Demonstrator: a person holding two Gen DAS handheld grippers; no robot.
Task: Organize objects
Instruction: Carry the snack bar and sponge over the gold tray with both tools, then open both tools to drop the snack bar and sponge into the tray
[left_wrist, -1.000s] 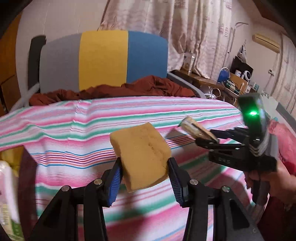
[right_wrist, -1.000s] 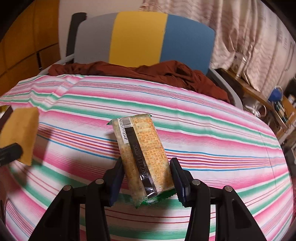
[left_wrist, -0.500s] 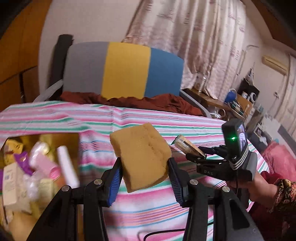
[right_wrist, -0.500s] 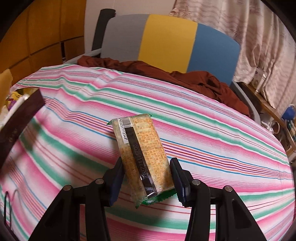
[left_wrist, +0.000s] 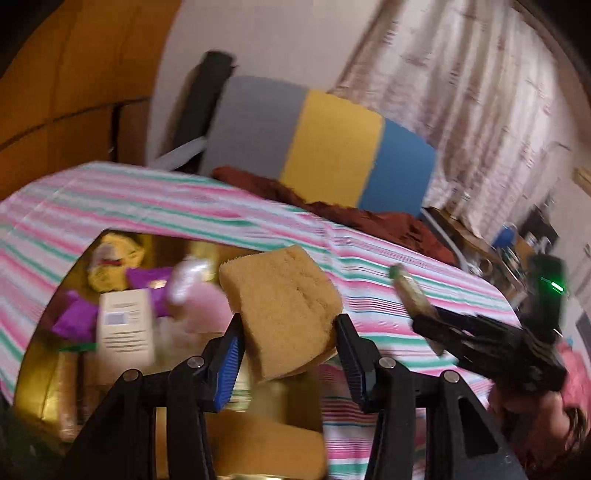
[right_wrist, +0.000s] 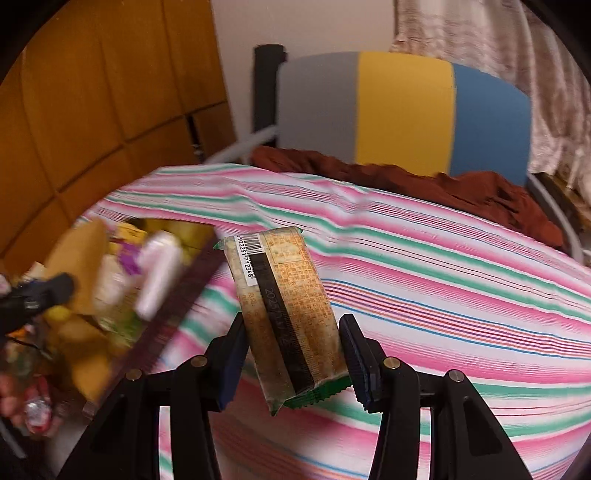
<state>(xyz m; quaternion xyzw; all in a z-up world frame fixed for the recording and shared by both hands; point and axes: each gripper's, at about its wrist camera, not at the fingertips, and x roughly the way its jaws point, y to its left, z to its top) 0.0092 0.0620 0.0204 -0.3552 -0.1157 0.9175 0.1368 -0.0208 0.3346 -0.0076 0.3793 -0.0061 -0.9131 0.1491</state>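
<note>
My left gripper (left_wrist: 286, 354) is shut on a tan sponge (left_wrist: 280, 306) and holds it over an open box (left_wrist: 40, 387) full of small items. My right gripper (right_wrist: 291, 354) is shut on a cracker packet (right_wrist: 284, 310) with a barcode, held above the striped cloth (right_wrist: 443, 280). In the left wrist view the right gripper (left_wrist: 424, 317) is to the right with the packet (left_wrist: 410, 295) in it. In the right wrist view the left gripper (right_wrist: 40, 295) and sponge (right_wrist: 77, 254) are at far left over the box (right_wrist: 162, 317).
The box holds a white carton (left_wrist: 125, 325), purple wrappers (left_wrist: 74, 317), a pink bottle (left_wrist: 199, 291) and a yellow bag (left_wrist: 114, 266). A grey, yellow and blue chair back (right_wrist: 402, 110) with a dark red cloth (right_wrist: 424, 181) stands behind the table. Wooden panels (right_wrist: 92, 103) are at left.
Both grippers have swung left with their loads. The box has come into view, and the sponge now hangs over it. The views are motion-blurred.
</note>
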